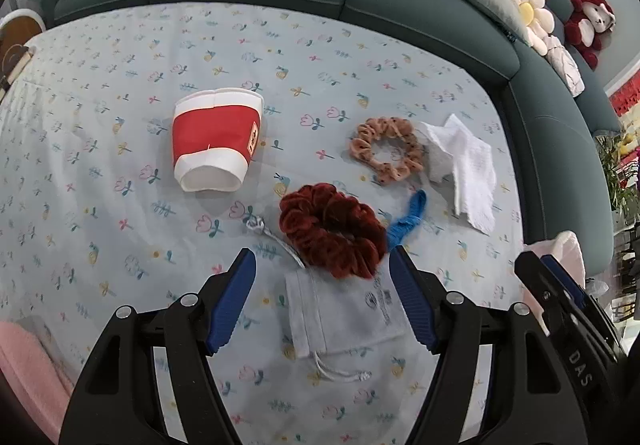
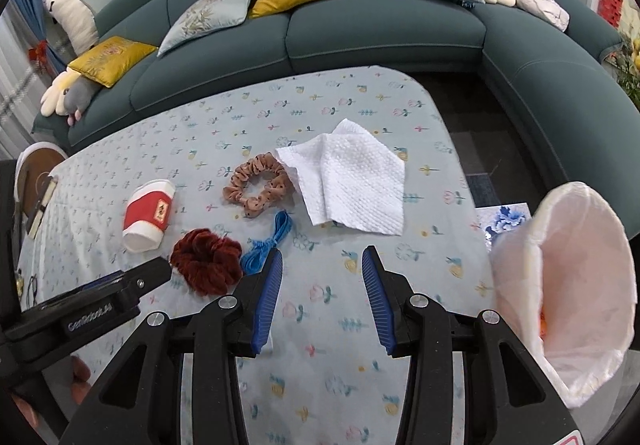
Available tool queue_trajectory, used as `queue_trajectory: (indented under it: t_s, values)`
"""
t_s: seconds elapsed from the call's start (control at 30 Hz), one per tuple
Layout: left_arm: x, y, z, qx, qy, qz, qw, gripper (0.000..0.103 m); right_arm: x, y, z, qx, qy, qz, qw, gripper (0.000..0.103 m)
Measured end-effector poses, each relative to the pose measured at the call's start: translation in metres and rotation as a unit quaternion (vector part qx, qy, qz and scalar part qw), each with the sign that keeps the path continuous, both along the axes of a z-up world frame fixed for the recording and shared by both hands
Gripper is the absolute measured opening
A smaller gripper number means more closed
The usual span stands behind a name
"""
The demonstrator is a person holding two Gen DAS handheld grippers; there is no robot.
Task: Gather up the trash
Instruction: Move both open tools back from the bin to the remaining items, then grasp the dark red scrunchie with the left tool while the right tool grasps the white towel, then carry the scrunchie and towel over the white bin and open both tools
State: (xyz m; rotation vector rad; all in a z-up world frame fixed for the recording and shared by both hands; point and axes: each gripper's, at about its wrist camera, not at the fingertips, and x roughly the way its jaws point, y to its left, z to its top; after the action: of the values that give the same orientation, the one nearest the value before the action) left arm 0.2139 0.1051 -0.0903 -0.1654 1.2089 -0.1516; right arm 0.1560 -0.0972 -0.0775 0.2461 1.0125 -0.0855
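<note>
A crushed red and white paper cup (image 1: 216, 139) (image 2: 147, 215) lies on its side on the flowered tablecloth. A crumpled white paper towel (image 1: 464, 165) (image 2: 352, 181) lies to the right. Between them are a tan scrunchie (image 1: 386, 149) (image 2: 258, 183), a dark red scrunchie (image 1: 332, 231) (image 2: 208, 259) and a blue hair tie (image 1: 406, 219) (image 2: 266, 241). My left gripper (image 1: 322, 265) is open and empty, just short of the dark red scrunchie, above a pale drawstring pouch (image 1: 344, 315). My right gripper (image 2: 322, 257) is open and empty over bare cloth, below the paper towel.
A bin with a pinkish white liner (image 2: 572, 285) stands at the table's right edge. A silver hair clip (image 1: 272, 237) lies left of the dark red scrunchie. A teal sofa (image 2: 360, 29) with cushions curves behind and right of the table. A pink item (image 1: 28, 369) is at the lower left.
</note>
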Motion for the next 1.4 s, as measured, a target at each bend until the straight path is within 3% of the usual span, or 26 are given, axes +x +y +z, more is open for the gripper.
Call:
queue_trajectory:
  t_s: [0.5,0.63,0.73,0.77,0.8,0.87,0.9,1.13,1.4]
  values:
    - [0.041,-0.01,-0.05,0.01,0.048,-0.012,0.9987,0.064,0.072,-0.003,-0.055,-0.005,0.04,0.002,0.999,0.041]
    - [0.04,-0.014,-0.057,0.002,0.054,-0.023,0.9982,0.05,0.079,-0.003,-0.067,-0.005,0.051,0.002,0.999,0.041]
    - [0.039,-0.018,-0.059,0.002,0.055,-0.033,0.9979,0.036,0.08,-0.004,-0.076,-0.005,0.059,0.001,0.998,0.036]
    - [0.039,-0.018,-0.059,0.002,0.054,-0.035,0.9979,0.027,0.08,-0.005,-0.079,-0.002,0.062,0.0,0.998,0.028]
    - [0.039,-0.019,-0.059,0.001,0.055,-0.038,0.9977,0.023,0.08,-0.005,-0.081,-0.001,0.066,0.0,0.998,0.018]
    - [0.039,-0.02,-0.056,0.002,0.051,-0.04,0.9979,0.016,0.078,-0.006,-0.084,0.002,0.07,0.0,0.998,0.009]
    - [0.038,-0.02,-0.054,0.003,0.048,-0.039,0.9981,0.014,0.076,-0.007,-0.084,0.004,0.07,0.001,0.998,0.004]
    - [0.031,-0.021,-0.025,-0.012,0.026,-0.037,0.9989,0.013,0.057,-0.009,-0.056,0.005,0.04,0.008,0.999,0.003]
    - [0.012,-0.045,0.033,-0.028,-0.023,-0.057,0.9977,0.013,0.028,-0.022,0.001,0.014,-0.016,0.001,1.0,0.003]
